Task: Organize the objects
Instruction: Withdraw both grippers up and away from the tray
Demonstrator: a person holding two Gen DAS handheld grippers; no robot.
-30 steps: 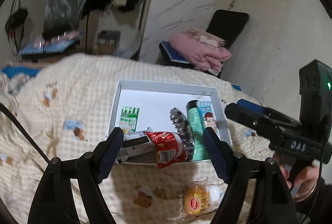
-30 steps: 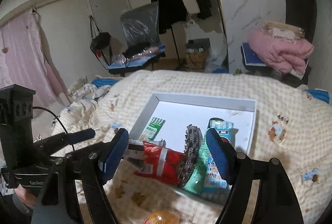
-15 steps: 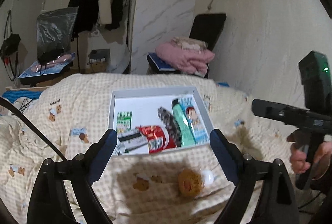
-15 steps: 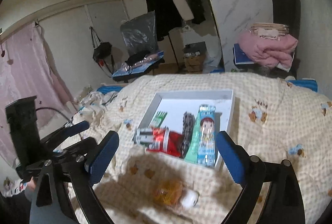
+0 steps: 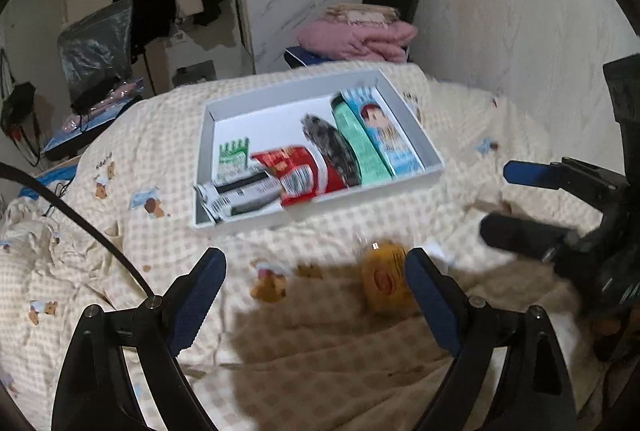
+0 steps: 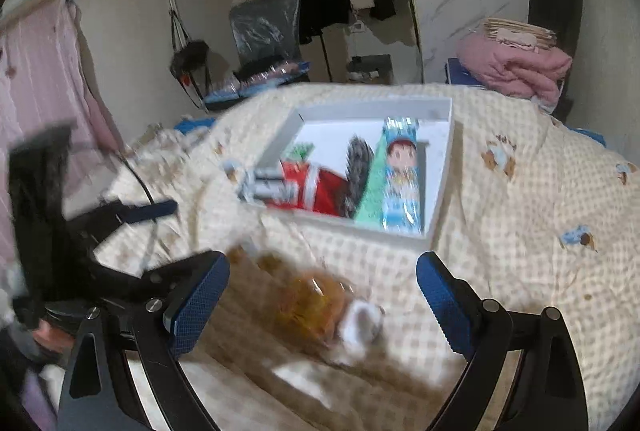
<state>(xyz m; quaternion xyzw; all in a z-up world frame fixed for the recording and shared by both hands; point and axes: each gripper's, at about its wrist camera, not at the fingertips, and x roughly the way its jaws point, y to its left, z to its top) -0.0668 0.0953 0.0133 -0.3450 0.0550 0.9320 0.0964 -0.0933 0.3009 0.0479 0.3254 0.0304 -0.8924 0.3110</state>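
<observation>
A white tray (image 5: 202,167) lies on the checked blanket. It holds a red snack packet (image 5: 300,173), a dark hair clip (image 5: 332,147), a green tube (image 5: 360,143), a blue cartoon packet (image 5: 386,135), a green-white sachet (image 5: 234,157) and a black-white tube (image 5: 244,197). An orange wrapped snack (image 5: 384,279) rests on the blanket in front of the tray. My left gripper (image 5: 314,283) is open and empty, its right finger beside the snack. My right gripper (image 6: 322,279) is open over the orange snack (image 6: 312,299), without touching it. The tray (image 6: 444,167) lies beyond.
The bed's blanket (image 5: 160,135) is rumpled at the left, with a black cable (image 5: 92,227) across it. A chair with pink folded bedding (image 5: 360,35) stands behind the bed. The right gripper (image 5: 516,203) shows at the right, the left gripper (image 6: 168,231) at the left.
Both grippers have drawn back from the tray and sunk toward the orange snack. Their jaws have widened. The left view has rolled, so the tray now looks tilted.
</observation>
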